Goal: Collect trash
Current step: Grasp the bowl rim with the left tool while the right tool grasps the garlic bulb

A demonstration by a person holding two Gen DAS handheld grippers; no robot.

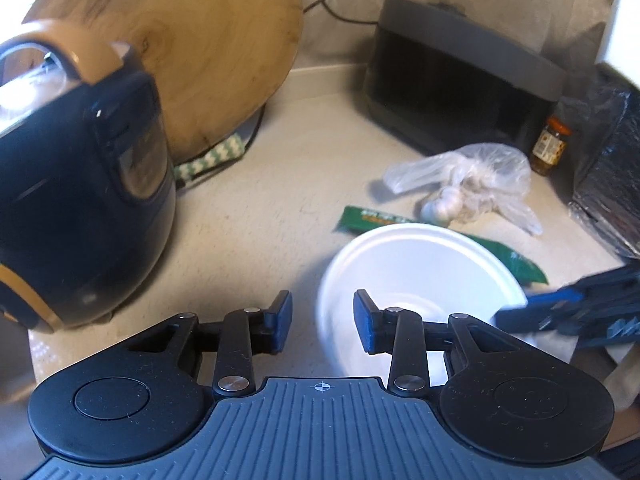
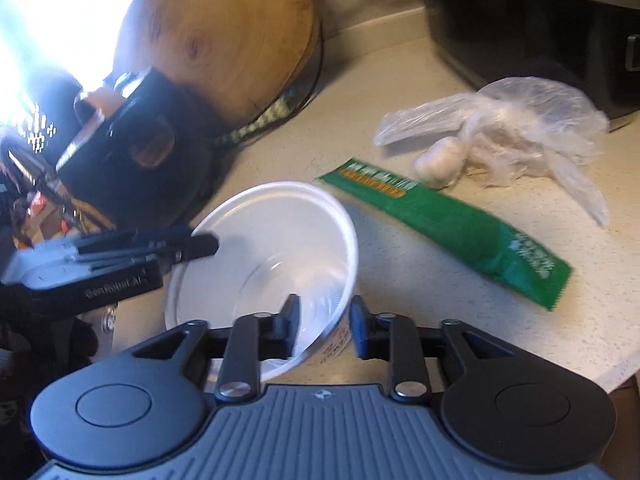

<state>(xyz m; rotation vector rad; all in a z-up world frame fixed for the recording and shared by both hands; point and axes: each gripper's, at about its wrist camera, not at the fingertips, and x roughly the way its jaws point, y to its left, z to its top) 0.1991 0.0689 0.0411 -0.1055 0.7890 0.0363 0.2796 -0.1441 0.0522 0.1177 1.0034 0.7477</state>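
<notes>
straddling the cup's [image 2: 276,264] rim, the right gripper [image 2: 324,328] has one finger inside and one outside, not clearly clamped. the left gripper [image 1: 322,322] is released, one finger over the cup. the green wrapper [image 2: 448,228] lies just beyond the cup, the plastic bag [image 2: 516,128] further back.

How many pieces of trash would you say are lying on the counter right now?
3: the white plastic cup nearest the grippers, the green wrapper flat beside it, and the crumpled clear plastic bag just beyond the wrapper. More may lie outside these views.
</notes>
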